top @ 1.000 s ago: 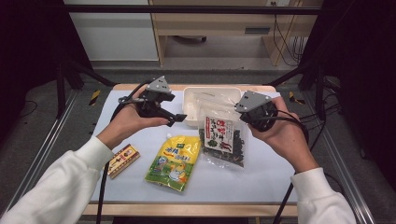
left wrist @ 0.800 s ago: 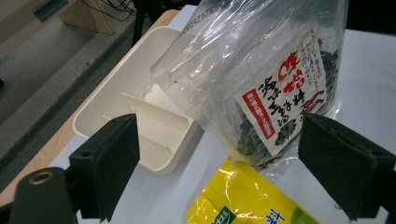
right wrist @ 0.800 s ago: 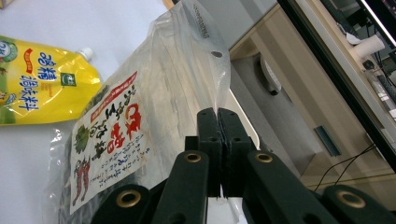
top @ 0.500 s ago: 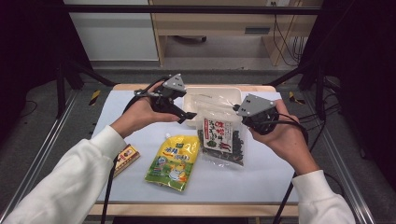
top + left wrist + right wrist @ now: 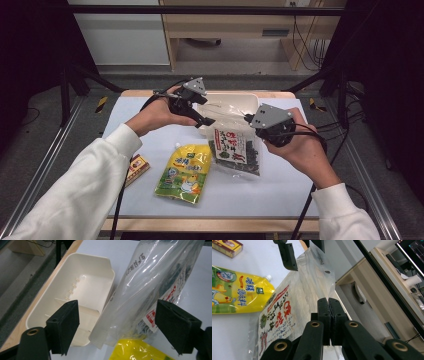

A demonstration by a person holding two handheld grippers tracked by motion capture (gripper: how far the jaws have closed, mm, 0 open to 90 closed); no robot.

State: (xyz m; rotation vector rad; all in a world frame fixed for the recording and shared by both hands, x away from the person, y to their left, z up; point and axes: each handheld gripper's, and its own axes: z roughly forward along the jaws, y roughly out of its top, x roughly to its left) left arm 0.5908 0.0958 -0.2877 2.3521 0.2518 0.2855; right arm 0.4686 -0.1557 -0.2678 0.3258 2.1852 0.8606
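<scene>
- Right claw (image 5: pixel 250 121) clamped on clear seaweed bag (image 5: pixel 234 147), lifting its top edge off the surface (image 5: pixel 280 185) beside cream bin (image 5: pixel 227 98).
- Left claw (image 5: pixel 125 327) apart, straddling bag's upper part.
- Likely next: closing left, then steering bag binward.

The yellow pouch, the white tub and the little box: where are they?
yellow pouch (image 5: pixel 184 172): high view, printed front.
white tub (image 5: pixel 82 285): left gripper view, inner floor.
little box (image 5: pixel 137 167): high view, top face.

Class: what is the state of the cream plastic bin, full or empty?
Empty: the cream plastic bin shows bare floor and dividers; the clear seaweed bag sits beside it.
</scene>
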